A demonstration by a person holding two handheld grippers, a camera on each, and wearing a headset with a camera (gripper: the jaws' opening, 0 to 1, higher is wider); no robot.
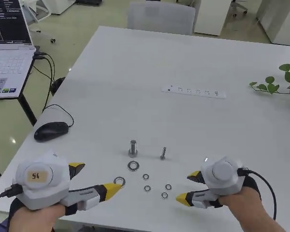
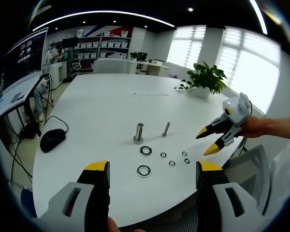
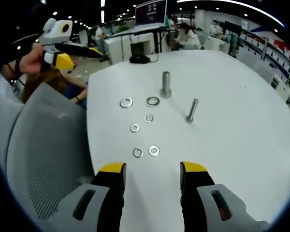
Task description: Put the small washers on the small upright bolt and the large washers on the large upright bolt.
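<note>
The large upright bolt (image 1: 133, 147) (image 2: 138, 133) (image 3: 166, 84) and the thinner small upright bolt (image 1: 163, 153) (image 2: 166, 128) (image 3: 192, 110) stand on the white table (image 1: 135, 82). In front of them lie two large washers (image 1: 133, 166) (image 1: 119, 181) (image 2: 145, 150) (image 3: 152, 101). Several small washers (image 1: 146, 177) (image 2: 172, 163) (image 3: 138, 152) lie beside those. My left gripper (image 1: 99, 178) (image 2: 152, 166) is open and empty at the near left, its inner tip close to a large washer. My right gripper (image 1: 184, 187) (image 3: 152, 167) is open and empty just right of the small washers.
A black mouse (image 1: 51, 130) lies at the table's left edge, with a white power strip (image 1: 194, 91) farther back. A laptop (image 1: 7, 48) sits on a side desk to the left. Plant leaves (image 1: 280, 79) hang at the right edge. A grey chair (image 3: 38, 159) stands by the near edge.
</note>
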